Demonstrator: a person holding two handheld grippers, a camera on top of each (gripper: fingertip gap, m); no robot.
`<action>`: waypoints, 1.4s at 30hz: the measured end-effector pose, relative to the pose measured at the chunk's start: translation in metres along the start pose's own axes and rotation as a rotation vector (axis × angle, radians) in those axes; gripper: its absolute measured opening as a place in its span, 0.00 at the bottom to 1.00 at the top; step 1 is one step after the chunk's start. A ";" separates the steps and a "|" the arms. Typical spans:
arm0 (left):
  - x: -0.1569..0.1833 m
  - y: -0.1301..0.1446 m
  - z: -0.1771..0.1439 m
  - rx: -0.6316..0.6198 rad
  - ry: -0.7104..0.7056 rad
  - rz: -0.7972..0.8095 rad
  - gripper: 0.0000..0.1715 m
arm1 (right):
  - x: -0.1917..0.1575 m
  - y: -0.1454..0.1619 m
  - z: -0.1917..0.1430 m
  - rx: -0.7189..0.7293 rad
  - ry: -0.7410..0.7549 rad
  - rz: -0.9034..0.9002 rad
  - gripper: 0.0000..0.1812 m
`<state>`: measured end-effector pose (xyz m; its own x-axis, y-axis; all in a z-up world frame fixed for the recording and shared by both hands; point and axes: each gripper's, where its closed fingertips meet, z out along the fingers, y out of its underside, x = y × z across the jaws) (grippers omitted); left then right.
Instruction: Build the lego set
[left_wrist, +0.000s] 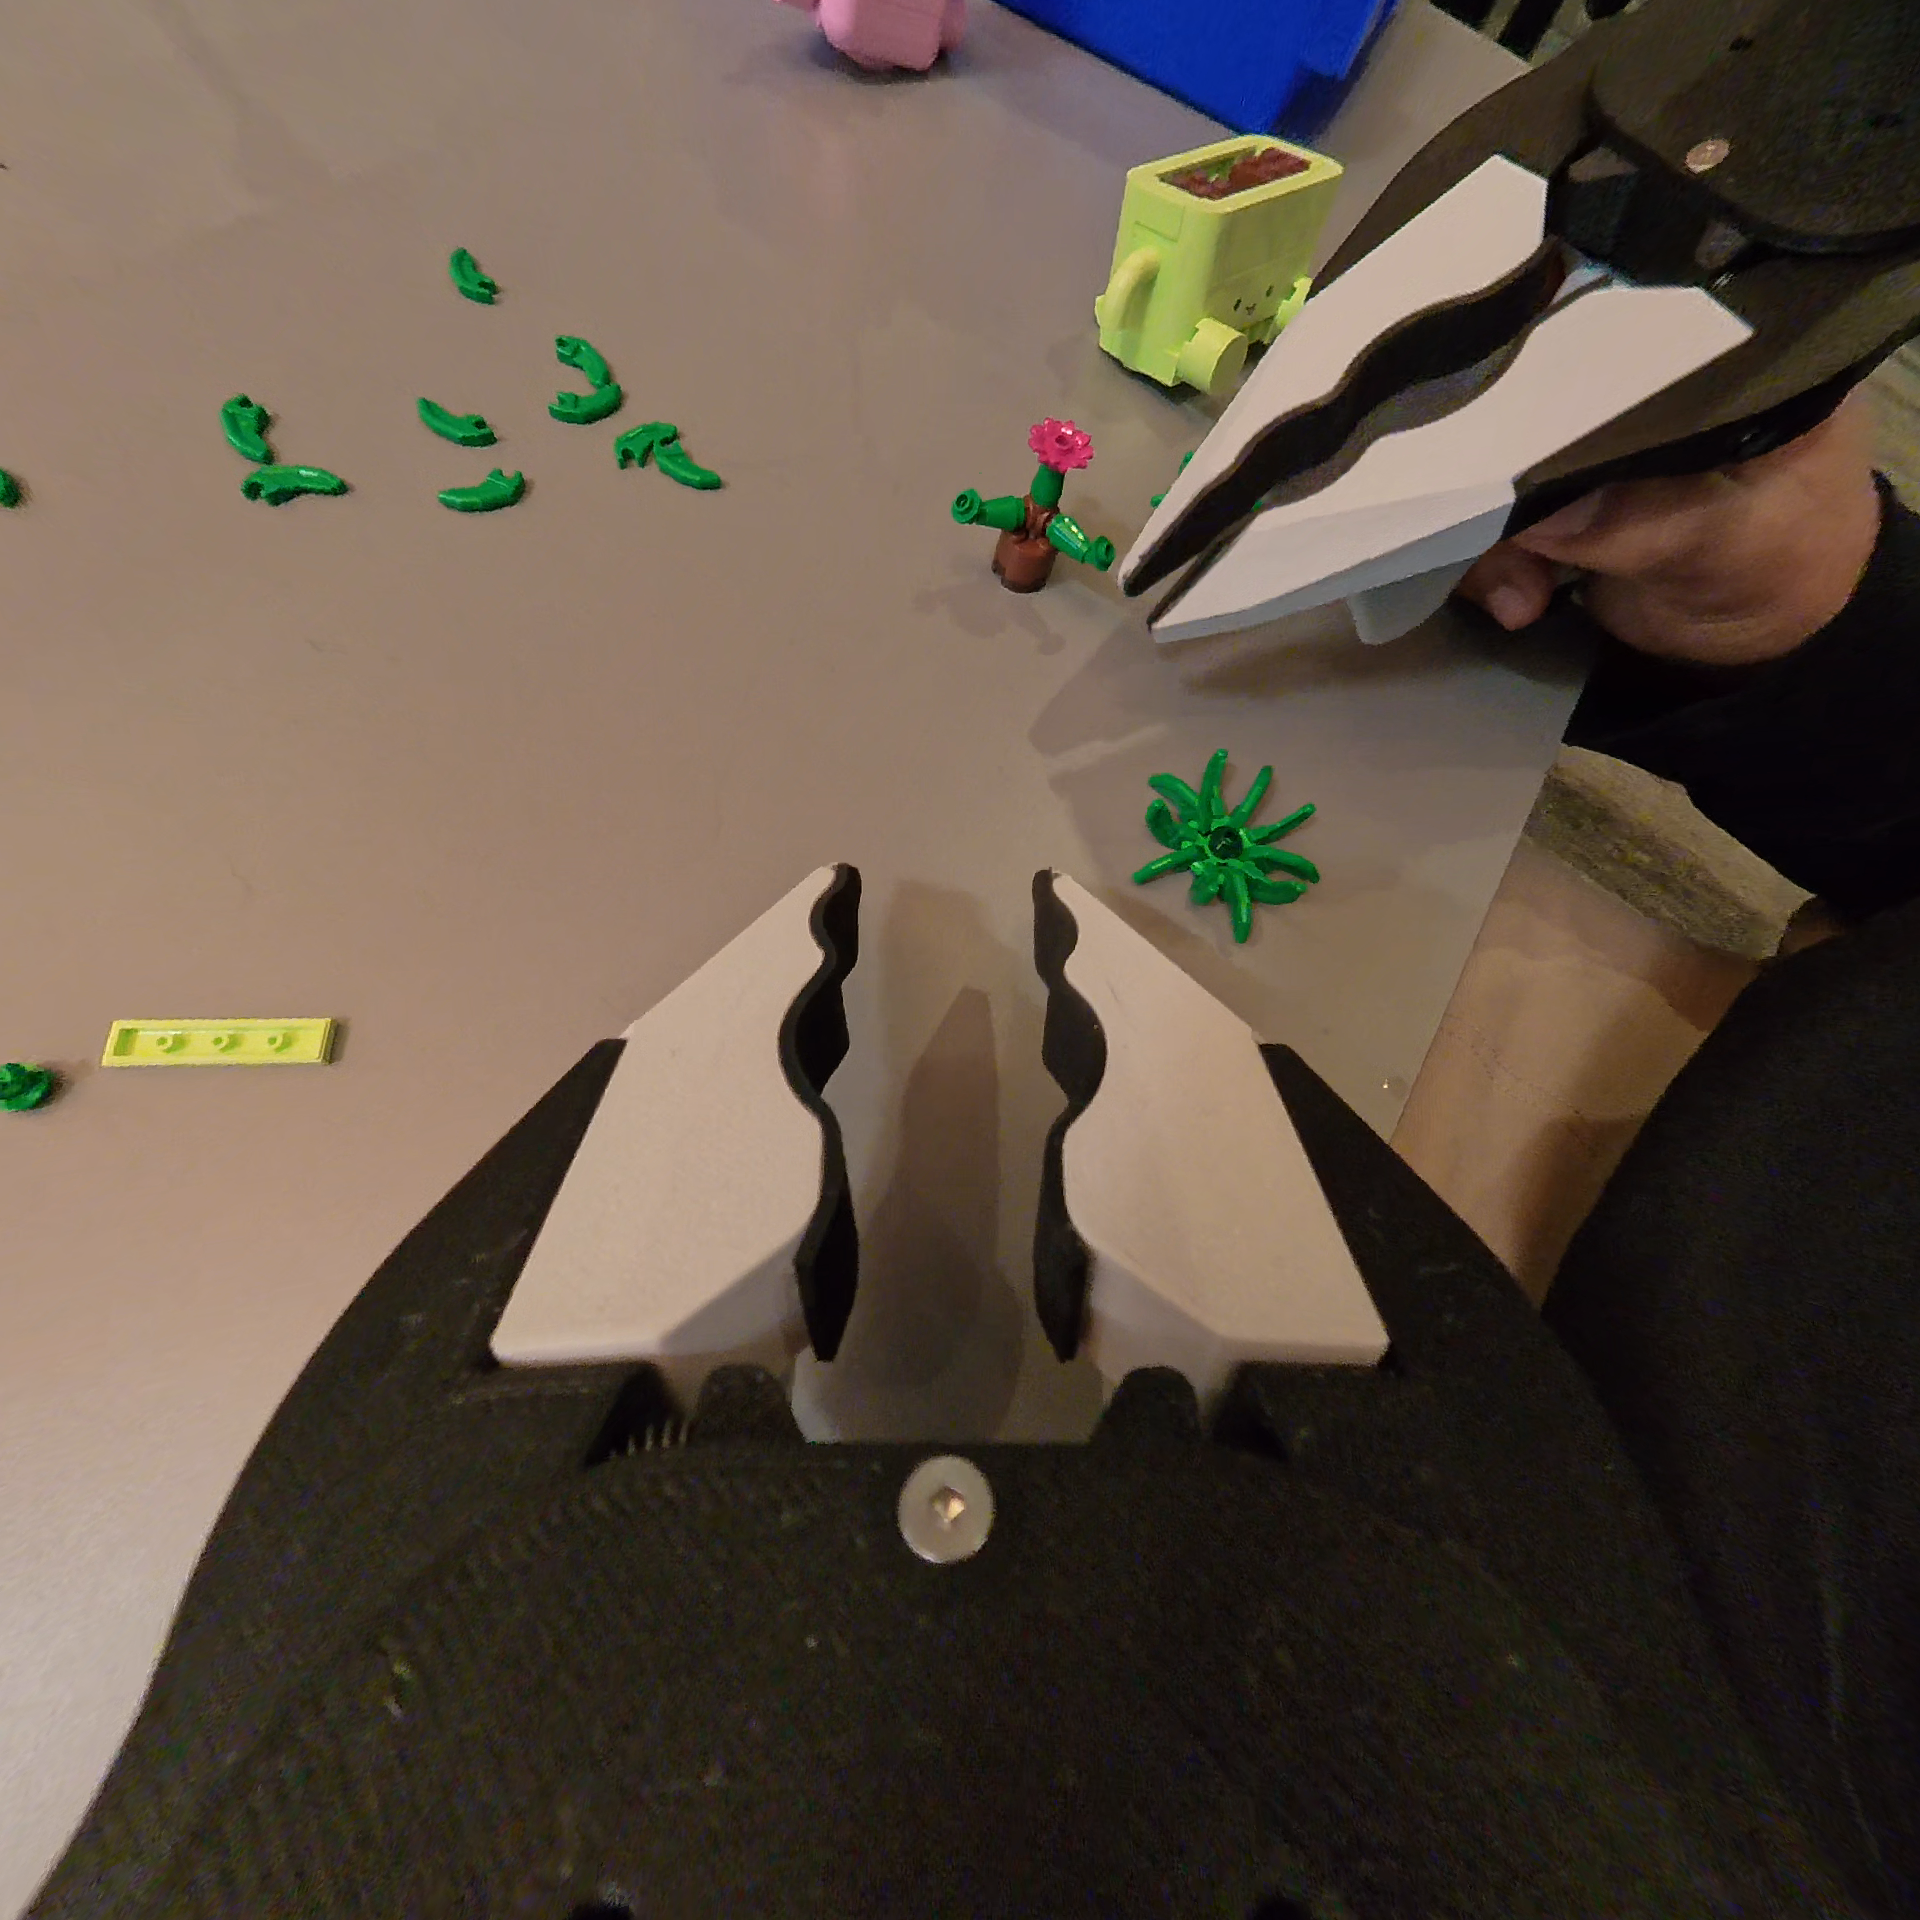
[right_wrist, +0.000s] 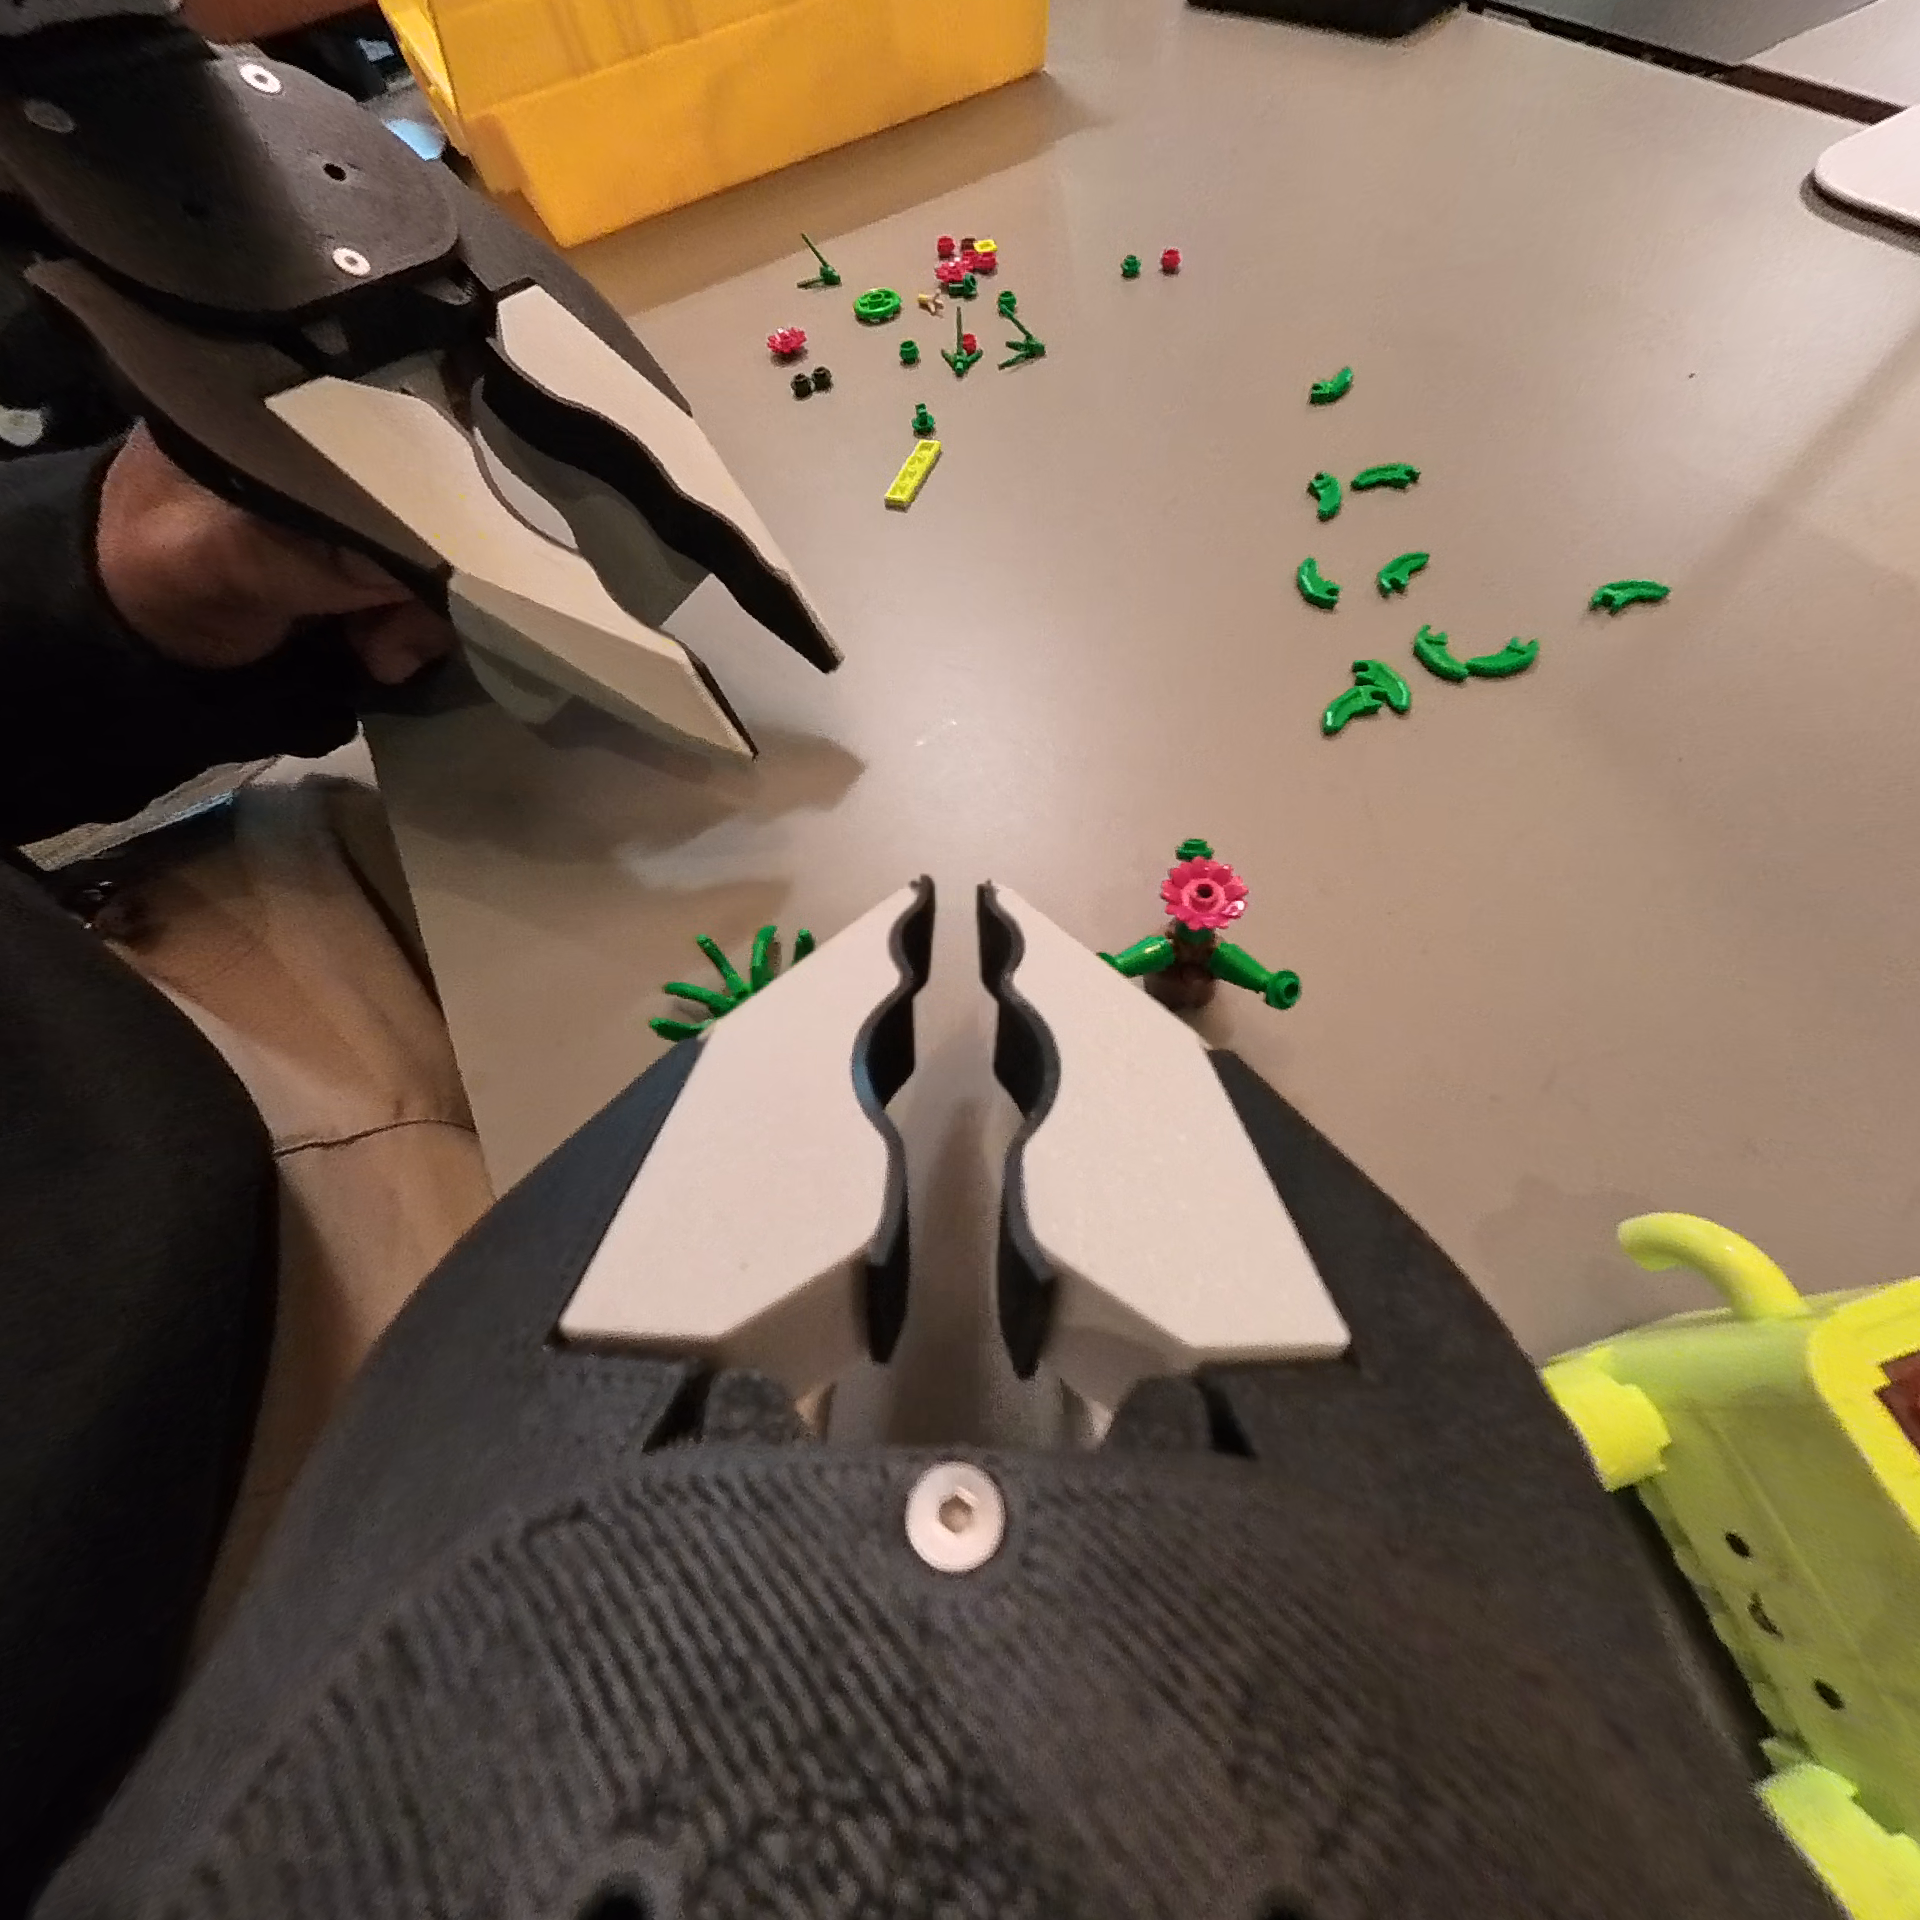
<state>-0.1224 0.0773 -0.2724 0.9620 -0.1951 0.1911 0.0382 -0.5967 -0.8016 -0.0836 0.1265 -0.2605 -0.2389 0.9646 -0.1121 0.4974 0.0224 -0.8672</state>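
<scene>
Both grippers are hovering empty over the worktop (left_wrist: 520, 727) right now. The left gripper (left_wrist: 945, 883) is sitting with its fingers spread apart, nothing between them. The right gripper (right_wrist: 954, 891) is nearly closed, just a thin slit showing between the tips, and it's gripping nothing either.

The little stem (left_wrist: 1039, 520) with the pink flower on top is standing upright just beside the right fingers' tips, off to their right in the right wrist view. The leafy rosette (left_wrist: 1226, 847) is lying flat just to the right of the left fingers' tips. The loose curved leaves (left_wrist: 468, 416) are scattered well ahead and to the left of the left fingers, and the lime pot (left_wrist: 1216, 260) is waiting beyond the stem.

Looks to me like they're between steps, probably about to join the rosette and the stem, or start adding leaves. Next move would need the right fingers opening up before taking the stem low on its brown base, since those side shoots are looking easy to knock off. The rosette is lying really flat too, so grabbing it is going to be fiddly.
</scene>
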 end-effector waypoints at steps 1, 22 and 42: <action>0.002 -0.002 -0.001 0.013 0.010 0.004 0.18 | -0.002 0.000 0.000 0.002 -0.008 -0.007 0.05; 0.066 -0.018 -0.005 0.134 0.266 0.182 0.21 | -0.058 0.002 -0.014 0.062 -0.191 -0.318 0.06; 0.064 -0.011 0.000 0.087 0.206 0.219 0.15 | -0.054 0.007 -0.008 0.021 -0.150 -0.328 0.03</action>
<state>-0.0615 0.0715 -0.2520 0.8753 -0.4703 0.1122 -0.1322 -0.4561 -0.8801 -0.0601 0.0764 -0.2564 -0.5034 0.8576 0.1053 0.3575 0.3176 -0.8782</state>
